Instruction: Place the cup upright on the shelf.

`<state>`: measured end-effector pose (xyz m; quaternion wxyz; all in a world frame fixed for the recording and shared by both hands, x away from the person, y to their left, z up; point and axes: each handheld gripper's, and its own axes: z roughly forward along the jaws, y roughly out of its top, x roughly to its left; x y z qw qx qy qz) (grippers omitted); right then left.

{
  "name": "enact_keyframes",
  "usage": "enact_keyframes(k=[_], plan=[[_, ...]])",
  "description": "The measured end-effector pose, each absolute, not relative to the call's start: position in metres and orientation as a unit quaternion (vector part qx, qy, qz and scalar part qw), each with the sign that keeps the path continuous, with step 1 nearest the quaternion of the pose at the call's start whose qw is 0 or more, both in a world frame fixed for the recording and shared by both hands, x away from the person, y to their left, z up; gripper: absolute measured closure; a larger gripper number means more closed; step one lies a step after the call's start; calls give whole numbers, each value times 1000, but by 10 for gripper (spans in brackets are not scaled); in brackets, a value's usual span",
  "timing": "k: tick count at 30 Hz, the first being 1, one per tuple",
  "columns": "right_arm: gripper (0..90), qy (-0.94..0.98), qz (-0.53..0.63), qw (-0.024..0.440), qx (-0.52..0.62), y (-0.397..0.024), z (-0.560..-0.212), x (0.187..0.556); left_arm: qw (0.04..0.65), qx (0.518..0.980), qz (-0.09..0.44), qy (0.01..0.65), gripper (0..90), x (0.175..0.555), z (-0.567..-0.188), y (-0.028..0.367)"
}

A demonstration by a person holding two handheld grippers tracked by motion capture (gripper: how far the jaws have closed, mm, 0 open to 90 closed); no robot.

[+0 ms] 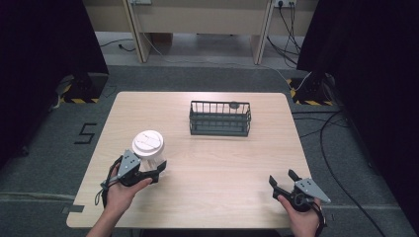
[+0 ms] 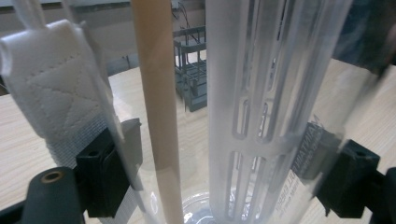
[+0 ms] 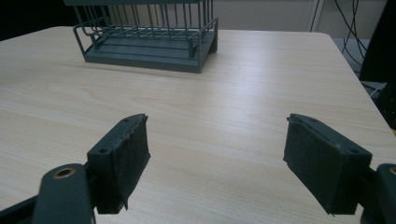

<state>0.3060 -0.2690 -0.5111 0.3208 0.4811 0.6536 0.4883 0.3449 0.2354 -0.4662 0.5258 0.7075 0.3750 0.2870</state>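
Note:
A clear plastic bottle point(image 1: 149, 157) with a white lid point(image 1: 147, 142) stands at the table's front left. My left gripper point(image 1: 154, 168) is shut on its body, and a hand holds the gripper from below. In the left gripper view the bottle point(image 2: 327, 107) sits between both black pads point(image 2: 109, 172). A white slotted inner tube point(image 2: 252, 93), a beige tube point(image 2: 156, 93) and a white stitched strap point(image 2: 51, 88) show through or beside its clear wall. My right gripper point(image 1: 282, 178) rests at the front right, open with nothing between its fingers point(image 3: 123, 156).
A dark grey wire basket point(image 1: 220, 118) stands at the back middle of the wooden table point(image 1: 212, 163); it also lies ahead in the right gripper view point(image 3: 149, 44). Cables run across the floor to the right of the table.

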Motion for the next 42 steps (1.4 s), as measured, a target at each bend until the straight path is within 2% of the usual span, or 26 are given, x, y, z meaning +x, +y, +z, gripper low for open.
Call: enact_keyframes(k=[42], plan=[[230, 650, 490, 322, 483, -270, -511, 306, 536, 709, 288, 357, 174, 374, -450, 211]])
